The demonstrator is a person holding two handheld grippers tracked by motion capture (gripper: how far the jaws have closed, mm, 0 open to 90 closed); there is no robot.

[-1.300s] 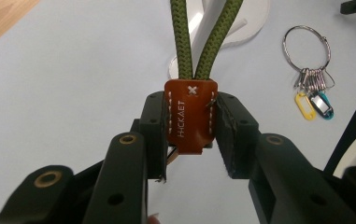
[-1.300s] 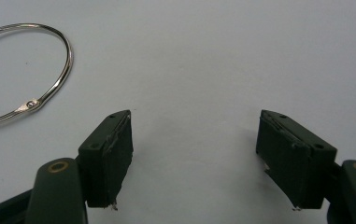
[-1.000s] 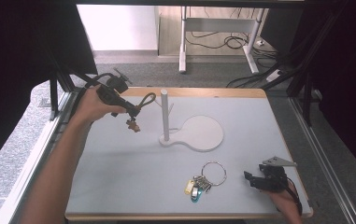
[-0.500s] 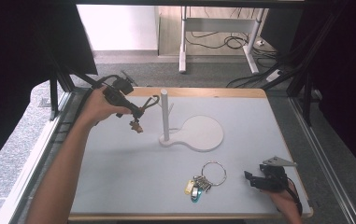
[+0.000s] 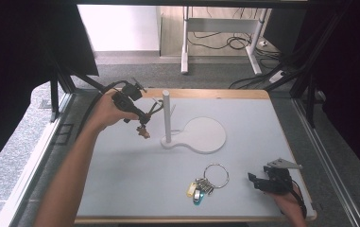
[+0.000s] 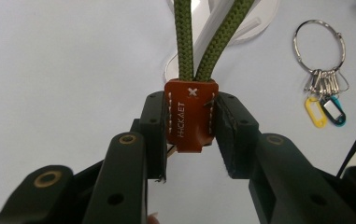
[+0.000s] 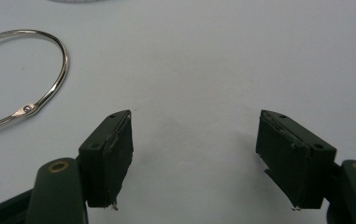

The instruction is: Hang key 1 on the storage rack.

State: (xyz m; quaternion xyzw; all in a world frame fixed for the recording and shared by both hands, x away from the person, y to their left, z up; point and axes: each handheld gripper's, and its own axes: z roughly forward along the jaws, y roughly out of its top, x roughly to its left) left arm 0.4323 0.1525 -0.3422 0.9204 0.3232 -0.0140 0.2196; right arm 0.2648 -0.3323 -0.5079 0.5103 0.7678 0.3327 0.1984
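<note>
The left gripper (image 5: 142, 124) – pinching the brown leather tab (image 6: 190, 115) of an olive cord loop – has carried it nearer the white post (image 5: 167, 117) toward the tabletop's far-left corner, likely to hang it; the right gripper (image 5: 261, 182) rests spread near the front-right corner.

Olive-green braided cord (image 6: 185, 42) enters a rust-brown leather tab (image 6: 190, 116) with white stitching (and pale stamped lettering). Black tongs (image 6: 190, 135). Silver key ring (image 5: 216, 176) carrying yellow and teal tags. White stand (image 5: 201, 136) on a pale grey tabletop (image 5: 121, 179), wood-edged.
</note>
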